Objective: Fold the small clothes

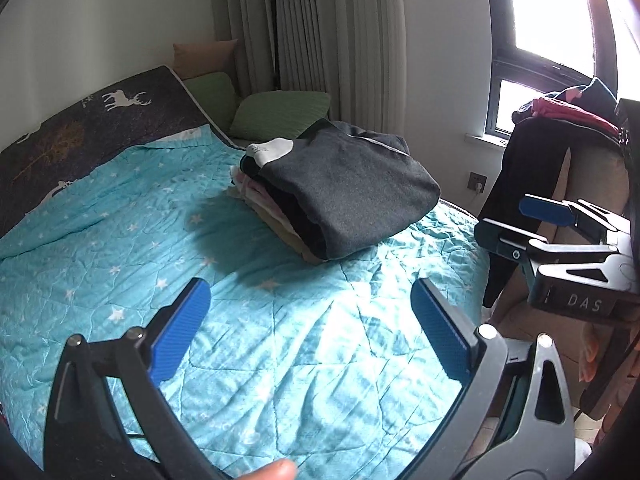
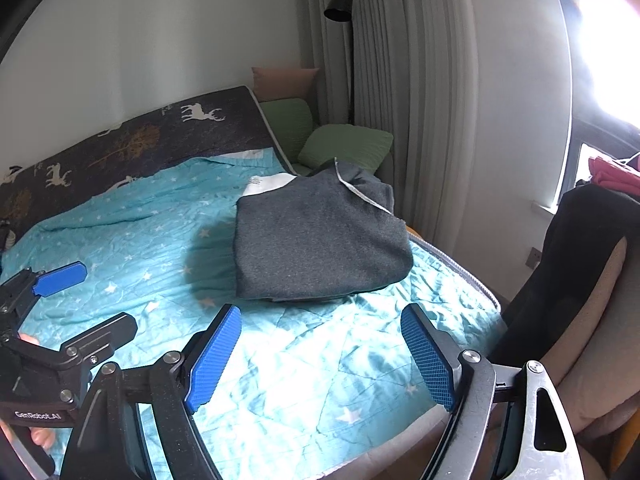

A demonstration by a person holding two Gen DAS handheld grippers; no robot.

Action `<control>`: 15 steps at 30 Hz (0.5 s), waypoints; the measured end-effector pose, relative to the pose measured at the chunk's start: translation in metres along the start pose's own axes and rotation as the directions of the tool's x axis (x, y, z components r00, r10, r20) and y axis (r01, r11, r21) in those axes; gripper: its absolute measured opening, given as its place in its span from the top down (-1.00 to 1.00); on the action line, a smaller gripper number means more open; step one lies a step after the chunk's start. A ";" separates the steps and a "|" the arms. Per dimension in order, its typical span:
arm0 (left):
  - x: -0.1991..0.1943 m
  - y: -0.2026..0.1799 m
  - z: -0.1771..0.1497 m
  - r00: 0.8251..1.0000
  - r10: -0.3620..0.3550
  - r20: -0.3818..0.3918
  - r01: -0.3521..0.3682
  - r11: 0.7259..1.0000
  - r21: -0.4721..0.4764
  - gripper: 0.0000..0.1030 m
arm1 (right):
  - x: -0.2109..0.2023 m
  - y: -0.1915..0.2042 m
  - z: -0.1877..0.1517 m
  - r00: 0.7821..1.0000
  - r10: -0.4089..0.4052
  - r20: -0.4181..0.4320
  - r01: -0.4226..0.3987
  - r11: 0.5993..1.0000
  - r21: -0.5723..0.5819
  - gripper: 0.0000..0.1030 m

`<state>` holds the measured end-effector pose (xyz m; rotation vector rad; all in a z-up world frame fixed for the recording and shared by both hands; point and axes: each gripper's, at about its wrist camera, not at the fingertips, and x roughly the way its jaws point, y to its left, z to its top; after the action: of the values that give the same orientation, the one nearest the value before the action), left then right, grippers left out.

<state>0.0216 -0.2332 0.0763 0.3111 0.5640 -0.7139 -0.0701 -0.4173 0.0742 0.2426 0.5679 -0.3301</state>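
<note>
Folded dark grey sweater atop a stack of folded clothes, resting on the turquoise star-print quilt toward the far right of the bed. Lies well beyond both sets of fingers, apart from them, with bare quilt between. White patch showing at the sweater's far left corner; pale seam strip running along its far right edge.

Left gripper held wide open over the near quilt, blue pads empty, nothing between them. Right gripper likewise spread apart and empty, hanging over the near edge of the bed, sweater straight ahead.

Green pillows beyond the stack by the curtain; black floor lamp behind. Dark garment draped over a chair at the right, red clothes piled above it.
</note>
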 end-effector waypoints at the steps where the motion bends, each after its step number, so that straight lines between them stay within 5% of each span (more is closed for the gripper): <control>1: 0.001 0.002 0.000 1.000 -0.001 -0.004 0.001 1.000 -0.005 -0.94 | 0.001 0.001 0.000 1.000 0.007 -0.003 -0.007 1.000 0.001 -0.63; 15: 0.075 0.021 0.028 0.994 0.026 -0.104 -0.031 0.999 -0.043 -0.94 | 0.059 -0.027 0.004 0.997 0.015 -0.071 -0.010 0.998 0.069 -0.63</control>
<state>0.0932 -0.2703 0.0568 0.3157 0.6719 -0.6596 -0.0317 -0.4576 0.0413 0.3255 0.6261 -0.3299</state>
